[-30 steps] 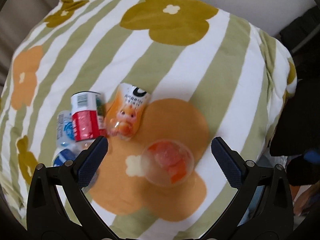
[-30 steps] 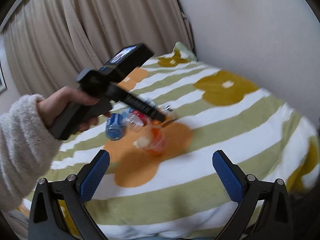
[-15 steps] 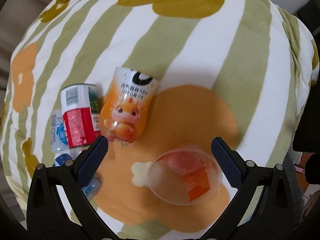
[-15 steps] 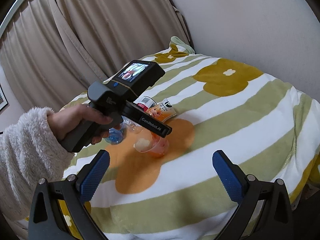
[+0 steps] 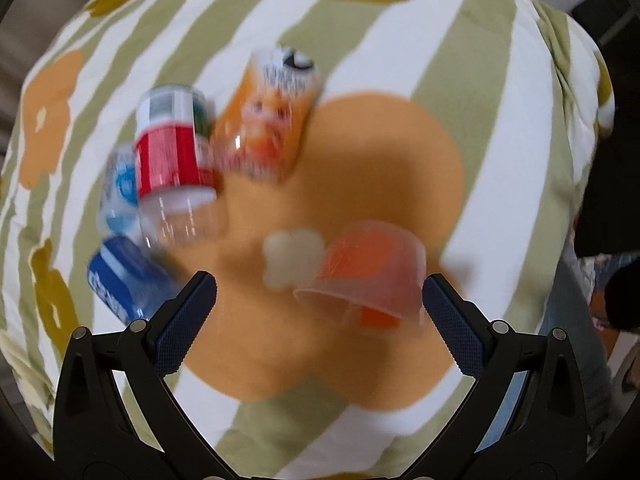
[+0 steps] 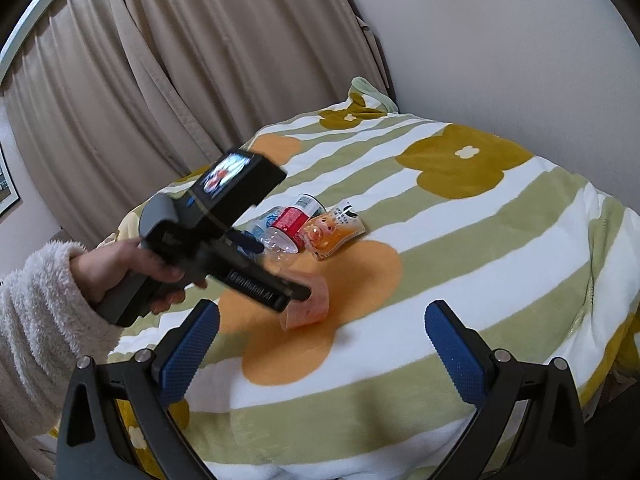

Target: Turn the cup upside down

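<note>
A clear orange-tinted plastic cup (image 5: 372, 276) sits on the orange flower of the blanket, tilted, its rim toward the camera; it also shows in the right wrist view (image 6: 308, 300). My left gripper (image 5: 320, 304) is open, its right finger (image 5: 448, 312) right beside the cup, the cup lying between the fingers. In the right wrist view the left gripper (image 6: 296, 292) reaches down at the cup. My right gripper (image 6: 320, 340) is open and empty, held back above the bed.
Lying left of the cup are an orange drink pouch (image 5: 268, 120), a red-labelled bottle (image 5: 172, 156) and a blue-labelled bottle (image 5: 120, 280). The striped flower blanket (image 6: 480, 260) covers the bed. Curtains (image 6: 160, 80) and a wall stand behind.
My left gripper has dropped lower and closer, so the cup now lies between its fingers and shows from the side. The right gripper has shifted only slightly.
</note>
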Tool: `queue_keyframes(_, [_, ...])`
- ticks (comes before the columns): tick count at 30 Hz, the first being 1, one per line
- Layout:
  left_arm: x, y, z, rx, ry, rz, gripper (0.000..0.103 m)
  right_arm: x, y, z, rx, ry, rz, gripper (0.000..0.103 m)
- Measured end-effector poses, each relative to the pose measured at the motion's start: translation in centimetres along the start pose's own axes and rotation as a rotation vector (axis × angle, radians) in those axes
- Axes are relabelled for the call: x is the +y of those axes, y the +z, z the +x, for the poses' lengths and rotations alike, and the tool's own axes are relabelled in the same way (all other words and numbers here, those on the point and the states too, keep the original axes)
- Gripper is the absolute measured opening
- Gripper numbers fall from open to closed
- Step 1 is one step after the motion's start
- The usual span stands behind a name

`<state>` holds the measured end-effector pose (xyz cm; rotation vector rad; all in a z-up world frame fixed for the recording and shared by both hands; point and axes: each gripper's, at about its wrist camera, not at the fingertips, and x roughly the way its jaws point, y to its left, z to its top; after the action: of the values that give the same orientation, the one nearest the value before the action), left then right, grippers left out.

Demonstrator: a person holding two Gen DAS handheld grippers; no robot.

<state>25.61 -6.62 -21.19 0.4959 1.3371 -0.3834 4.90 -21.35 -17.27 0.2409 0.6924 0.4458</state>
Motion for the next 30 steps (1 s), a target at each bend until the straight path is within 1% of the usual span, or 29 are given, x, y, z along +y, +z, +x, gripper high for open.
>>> queue_keyframes(4, [0.4, -1.5, 0.4, 0.029, -0.067, -0.014, 0.102, 0.5, -0.2, 0.1, 0.007, 0.006, -0.005, 0.102])
queue_keyframes(8, [0.9, -2.1, 0.1, 0.008, -0.094, -0.046, 0.102, 0.8, -0.1, 0.4, 0.014, 0.026, -0.002, 0.102])
queue_keyframes(10, [1.3, -2.2, -0.2, -0.007, -0.104, -0.063, 0.102, 0.7, 0.2, 0.9, 0.027, 0.052, 0.02, 0.103])
queue_keyframes(13, [1.8, -2.6, -0.3, -0.017, -0.12, -0.077, 0.102, 0.0, 0.7, 2.6, 0.071, 0.088, 0.097, 0.103])
queue_keyframes(16, [2.3, -2.8, 0.0, -0.023, -0.127, -0.089, 0.102, -1.5, 1.3, 5.1, 0.12, 0.137, 0.239, 0.103])
queue_keyframes(19, [2.9, -3.4, -0.1, -0.032, -0.14, -0.103, 0.102, -2.9, 1.0, 7.0, 0.159, 0.185, 0.377, 0.103])
queue_keyframes(23, [3.4, -3.4, -0.1, -0.04, -0.147, -0.115, 0.102, -3.9, 0.4, 9.2, 0.205, 0.229, 0.51, 0.103])
queue_keyframes(26, [4.3, -4.5, -1.2, -0.08, -0.161, -0.145, 0.102, -4.0, -0.2, 10.9, 0.23, 0.294, 0.636, 0.103])
queue_keyframes(28, [4.7, -5.6, -2.2, -0.11, -0.161, -0.155, 0.102, -4.1, -0.7, 12.2, 0.244, 0.32, 0.76, 0.103])
queue_keyframes(29, [5.0, -6.5, -3.0, -0.132, -0.153, -0.155, 0.102, -4.0, -1.1, 13.1, 0.249, 0.338, 0.845, 0.103])
queue_keyframes(30, [5.2, -7.1, -3.5, -0.146, -0.149, -0.157, 0.102, -3.9, -1.3, 13.7, 0.247, 0.345, 0.893, 0.103])
